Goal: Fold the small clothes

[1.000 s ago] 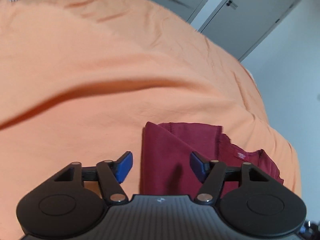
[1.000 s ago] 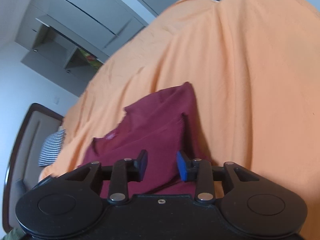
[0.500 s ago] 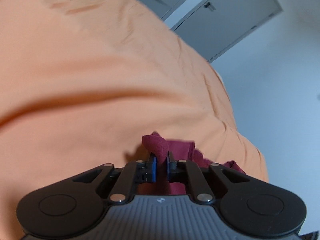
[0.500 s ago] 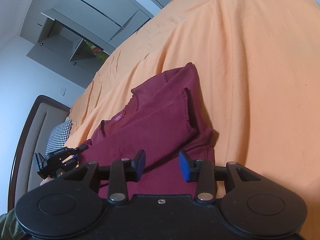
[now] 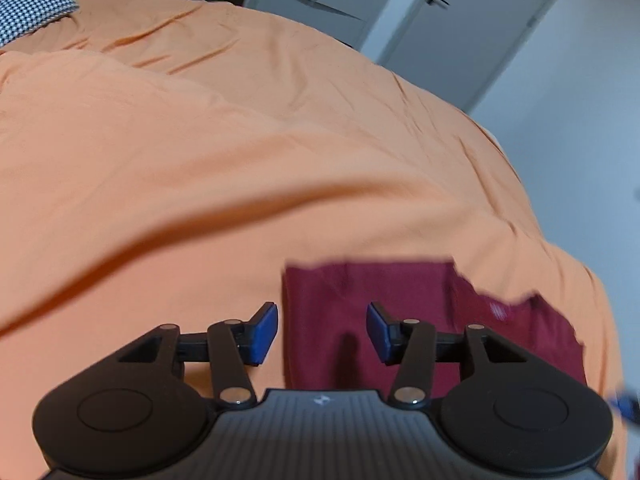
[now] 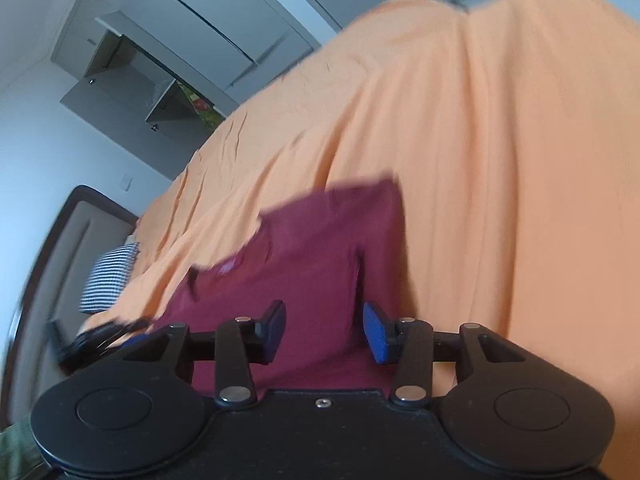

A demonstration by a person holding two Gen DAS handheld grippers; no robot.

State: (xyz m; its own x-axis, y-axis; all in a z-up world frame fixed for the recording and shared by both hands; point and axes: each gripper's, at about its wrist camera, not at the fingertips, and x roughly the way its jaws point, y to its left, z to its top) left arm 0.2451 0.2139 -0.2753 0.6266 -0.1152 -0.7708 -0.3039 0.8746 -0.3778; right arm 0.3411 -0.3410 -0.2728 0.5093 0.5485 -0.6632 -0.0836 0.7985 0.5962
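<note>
Left wrist view: left tool (image 5: 322, 330) spread wide, empty, above a folded maroon shirt (image 5: 400, 308) on the orange bed (image 5: 240, 152); right tool (image 6: 324, 330) likewise released over it.

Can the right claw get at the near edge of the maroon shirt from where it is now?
Probably yes. The right claw is open over the maroon shirt, which lies flat on the orange bedspread, and nothing sits between its fingers and the cloth.

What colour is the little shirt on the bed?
Dark red, maroon. The shirt shows best in the right wrist view, lying on the orange bed cover.
</note>
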